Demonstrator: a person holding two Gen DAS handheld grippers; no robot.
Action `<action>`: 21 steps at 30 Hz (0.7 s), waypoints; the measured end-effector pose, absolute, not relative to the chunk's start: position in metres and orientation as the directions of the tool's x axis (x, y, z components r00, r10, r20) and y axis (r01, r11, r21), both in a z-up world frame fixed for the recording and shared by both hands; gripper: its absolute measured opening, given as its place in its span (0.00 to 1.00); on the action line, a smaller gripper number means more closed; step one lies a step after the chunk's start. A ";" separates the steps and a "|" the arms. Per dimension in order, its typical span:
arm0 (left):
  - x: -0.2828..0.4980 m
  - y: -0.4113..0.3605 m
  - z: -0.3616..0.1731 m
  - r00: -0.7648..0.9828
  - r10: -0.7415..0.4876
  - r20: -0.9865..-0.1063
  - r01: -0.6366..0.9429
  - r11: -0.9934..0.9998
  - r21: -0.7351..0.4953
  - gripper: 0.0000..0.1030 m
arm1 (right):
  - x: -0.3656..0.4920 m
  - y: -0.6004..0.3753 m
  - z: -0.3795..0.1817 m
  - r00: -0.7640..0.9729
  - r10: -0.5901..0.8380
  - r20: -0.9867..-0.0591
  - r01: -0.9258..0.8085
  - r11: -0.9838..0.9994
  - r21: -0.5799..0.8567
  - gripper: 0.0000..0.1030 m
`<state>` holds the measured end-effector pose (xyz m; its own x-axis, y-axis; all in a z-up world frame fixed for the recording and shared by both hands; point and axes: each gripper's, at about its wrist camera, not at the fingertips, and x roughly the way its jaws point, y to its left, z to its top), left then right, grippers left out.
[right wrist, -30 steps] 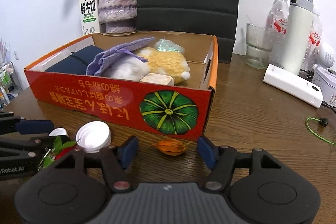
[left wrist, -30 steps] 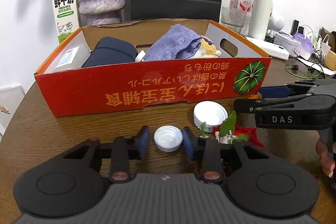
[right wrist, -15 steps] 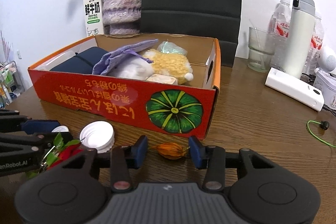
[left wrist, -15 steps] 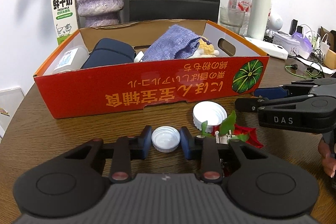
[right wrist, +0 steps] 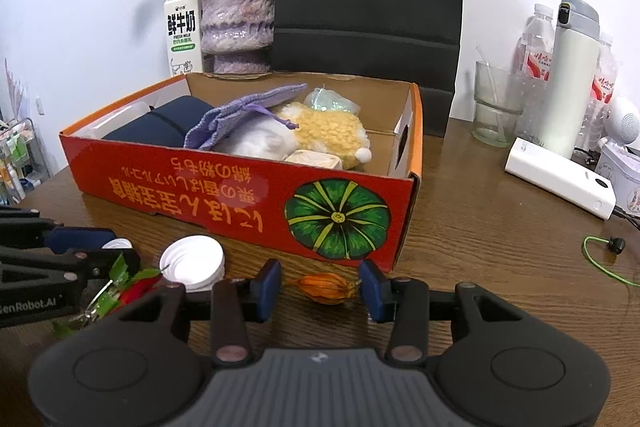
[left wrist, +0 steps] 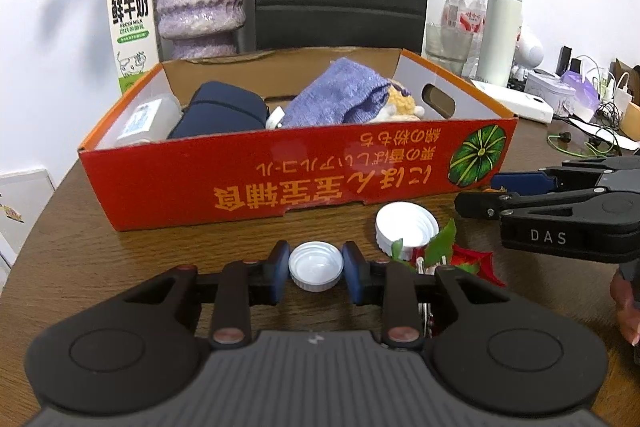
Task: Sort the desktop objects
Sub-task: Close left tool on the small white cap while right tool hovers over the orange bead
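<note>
Left gripper pads touching both sides of small white cap, cap on wooden table. Larger white lid just right of it, red flower beside. Orange box behind. Right gripper enters from right, side-on, so jaw state unclear.

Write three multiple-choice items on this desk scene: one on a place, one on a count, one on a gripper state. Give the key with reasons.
1. Where does the orange dried pod lie?
A. in the red box
B. on the table between the right gripper's fingers
C. under the vase

2. How many white caps lie on the table in front of the red box?
A. one
B. two
C. four

3. The left gripper is
A. wide open
B. out of view
C. shut on the small white cap

Key: B, the pod sits between the blue pads; B, a small and a large white cap; C, both pads touch its rim.
</note>
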<state>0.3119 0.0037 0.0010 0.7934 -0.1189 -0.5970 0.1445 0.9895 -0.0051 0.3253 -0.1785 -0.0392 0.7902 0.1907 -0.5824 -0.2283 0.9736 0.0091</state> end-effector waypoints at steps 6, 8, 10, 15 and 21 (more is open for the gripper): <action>0.309 0.005 0.005 0.806 -0.117 -0.580 0.138 0.990 -0.007 0.29 | 0.323 -0.179 -0.035 0.797 0.203 -0.569 -0.234 0.972 0.019 0.41; 0.308 0.004 0.008 0.811 -0.117 -0.573 0.142 0.990 -0.002 0.29 | 0.321 -0.179 -0.033 0.800 0.210 -0.562 -0.240 0.971 0.021 0.41; 0.307 0.003 0.009 0.815 -0.119 -0.567 0.146 0.989 0.001 0.29 | 0.319 -0.177 -0.030 0.803 0.215 -0.556 -0.246 0.969 0.021 0.41; 0.306 0.001 0.010 0.816 -0.119 -0.566 0.148 0.989 0.004 0.29 | 0.317 -0.175 -0.030 0.801 0.222 -0.556 -0.259 0.966 0.014 0.41; 0.305 0.002 0.010 0.817 -0.119 -0.565 0.148 0.989 0.006 0.29 | 0.317 -0.176 -0.030 0.802 0.224 -0.554 -0.259 0.966 0.016 0.41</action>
